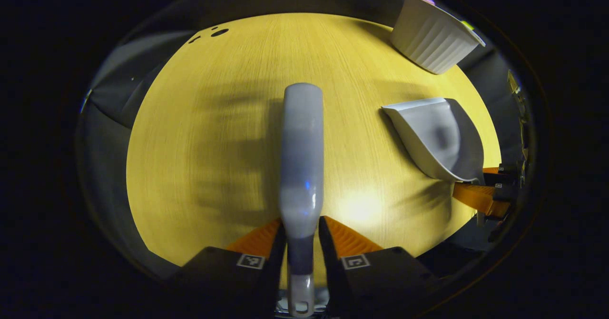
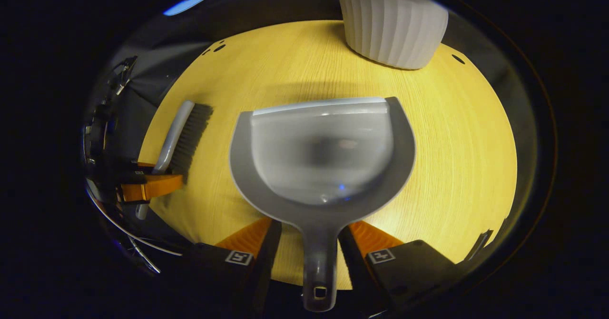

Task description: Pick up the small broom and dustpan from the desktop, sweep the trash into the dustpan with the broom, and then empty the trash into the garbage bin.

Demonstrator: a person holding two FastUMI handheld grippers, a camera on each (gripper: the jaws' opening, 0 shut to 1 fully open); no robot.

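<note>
Left gripper view, broom [image 1: 301,166]: handle runs straight ahead between the left gripper [image 1: 302,235] fingers, both pressed on its lower neck; hang-hole end sits behind the fingers.
Right gripper view, broom: seen side-on at far left, bristles toward the surface [image 2: 466,133], held over its left part.
Dustpan [image 2: 323,152]: handle pinched between the right gripper [image 2: 310,243] fingers, scoop pointing forward, mouth edge away from the camera; inside looks bare, though blurred.
Dustpan position: over the middle of the surface; contact with it cannot be told.
Garbage bin [image 2: 392,24]: white, ribbed, standing at the far edge of the surface, just beyond the dustpan mouth.
Open room: bare wood to the right of the dustpan and between broom and dustpan.
Edges: small dark holes [image 1: 219,32] near the far left rim.
</note>
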